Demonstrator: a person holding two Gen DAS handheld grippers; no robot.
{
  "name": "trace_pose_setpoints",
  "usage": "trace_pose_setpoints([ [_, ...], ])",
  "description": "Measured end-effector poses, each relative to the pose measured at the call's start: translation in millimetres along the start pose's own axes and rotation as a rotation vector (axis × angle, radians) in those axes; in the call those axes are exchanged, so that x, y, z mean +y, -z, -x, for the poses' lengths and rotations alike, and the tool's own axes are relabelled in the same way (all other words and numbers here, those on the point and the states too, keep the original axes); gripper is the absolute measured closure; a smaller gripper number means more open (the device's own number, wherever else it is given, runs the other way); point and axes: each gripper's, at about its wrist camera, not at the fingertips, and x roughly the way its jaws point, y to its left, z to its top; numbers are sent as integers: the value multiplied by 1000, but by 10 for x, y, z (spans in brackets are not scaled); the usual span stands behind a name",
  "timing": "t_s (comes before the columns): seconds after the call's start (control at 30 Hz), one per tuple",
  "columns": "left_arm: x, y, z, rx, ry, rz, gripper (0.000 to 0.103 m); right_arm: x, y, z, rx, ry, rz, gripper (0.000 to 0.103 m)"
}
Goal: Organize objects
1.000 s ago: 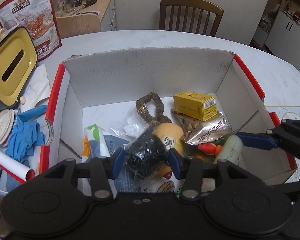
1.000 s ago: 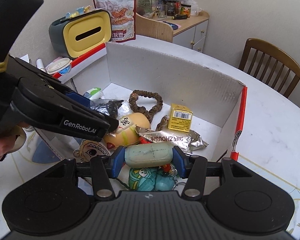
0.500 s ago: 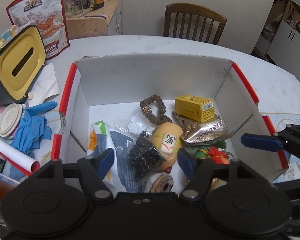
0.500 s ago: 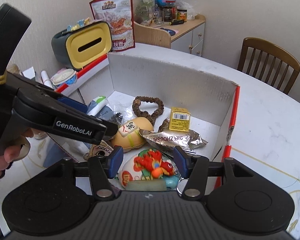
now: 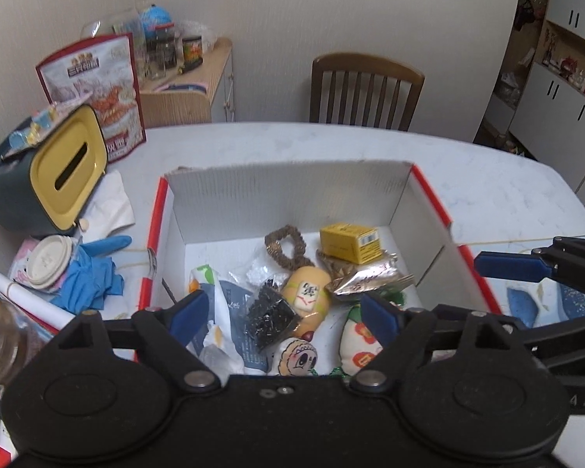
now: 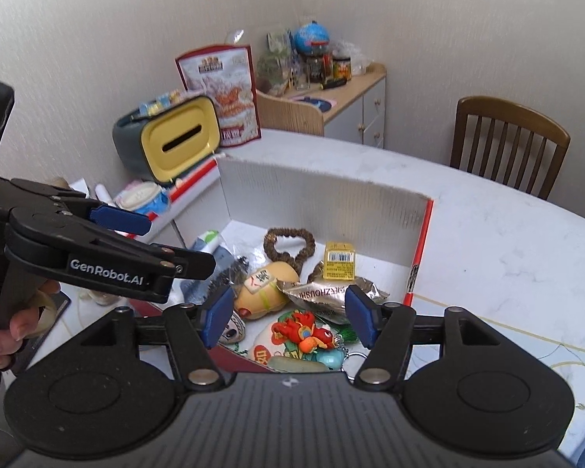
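Both grippers stood above the near edge of the open white cardboard box with red-edged flaps [image 5: 292, 191], which rested on the white marble-pattern table [image 5: 487, 179].

Left gripper [image 5: 284, 319]: blue-padded jaws spread wide, nothing held between them. Directly below the gap lay the black glittery packet [image 5: 271, 318], inside the box and free of both pads.

Right gripper [image 6: 288, 318]: blue-padded jaws likewise spread wide and empty. Below the gap lay the red-and-orange fish-shaped charm [image 6: 306, 333] on a white pouch. The pale green oblong bar [image 6: 296, 364] lay at the near wall of the box, partly hidden by the gripper body.

Other box contents:
- the yellow rounded plush with a white character tile [image 5: 306, 294], touching the black packet;
- the brown beaded loop [image 5: 286, 247], behind the plush;
- the small yellow carton with a barcode [image 5: 351, 241], near the far right corner;
- the crumpled silver foil sachet [image 5: 364, 279], just in front of the carton.

Outside the box, to its left, stood the dark green tissue holder with a yellow slotted face [image 5: 46, 175] and the blue rubber gloves [image 5: 91, 277].
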Motion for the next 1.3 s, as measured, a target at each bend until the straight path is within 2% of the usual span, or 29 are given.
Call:
trace_pose_setpoints([
  [0.17,-45,21,188,-40,-12,-9,13,-1,-4,175,-29,-8,-7,38],
  [0.23,-64,32,260,-57,-15,-11,11,11,0,235,-43,-7,-4,33],
  [0.33,-91,52,359,-85,-27,-11,10,7,16,320,-57,-6,-6,31],
  [0.47,-115,91,469,-111,-32,-7,3,-16,43,433,-76,-3,-12,25],
  [0.6,-158,155,533,-116,-43,-11,2,9,54,528,-96,1,2,21],
  [0.9,-207,287,609,-117,-51,-3,1,42,94,656,-118,5,-2,20],
  [0.97,-224,311,634,-119,-62,0,1,33,104,676,-125,6,-12,16],
  [1.1,-252,344,705,-133,-70,3,0,24,129,720,-141,14,-22,0],
  [1.3,-254,379,756,-142,-68,23,0,20,166,768,-161,29,-37,0],
])
